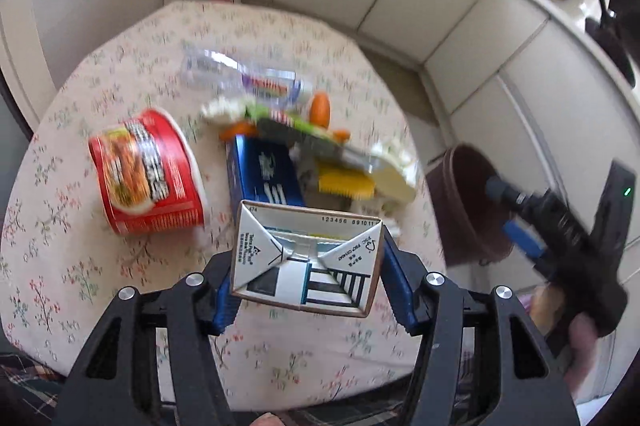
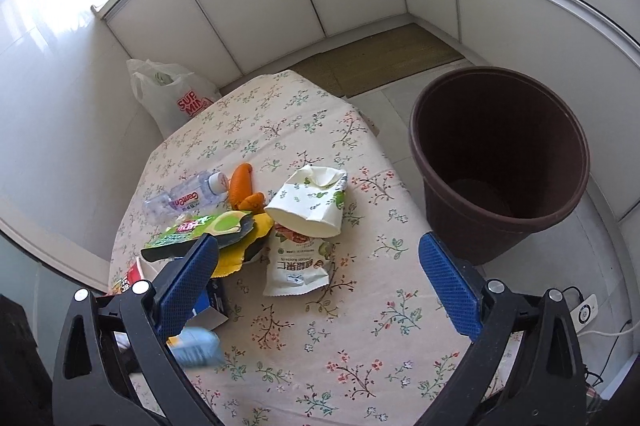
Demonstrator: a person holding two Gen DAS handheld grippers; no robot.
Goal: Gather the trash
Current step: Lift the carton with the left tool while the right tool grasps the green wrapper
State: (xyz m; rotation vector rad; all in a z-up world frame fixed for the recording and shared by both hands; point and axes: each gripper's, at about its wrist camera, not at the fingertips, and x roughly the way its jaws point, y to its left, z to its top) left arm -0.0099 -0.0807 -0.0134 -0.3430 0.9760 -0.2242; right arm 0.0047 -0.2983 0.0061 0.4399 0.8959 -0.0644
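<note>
In a white-cabinet kitchen, litter crowds the floral-cloth surface (image 2: 360, 306); the left gripper (image 1: 306, 266), jaws clamped on a white-and-blue drink carton (image 1: 306, 258), carries it clear, presumably for the empty brown plastic bin (image 2: 500, 162) alongside, while the right gripper (image 2: 320, 278) hovers wide and empty.

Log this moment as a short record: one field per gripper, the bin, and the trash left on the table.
left gripper: shut on the drink carton, held clear above the table
right gripper: open, nothing between its pads
bin: brown, beside the table, looks empty
trash on table: red noodle cup on its side, clear bottle, white paper cup tipped over, white snack pouch, green wrapper, blue box
</note>
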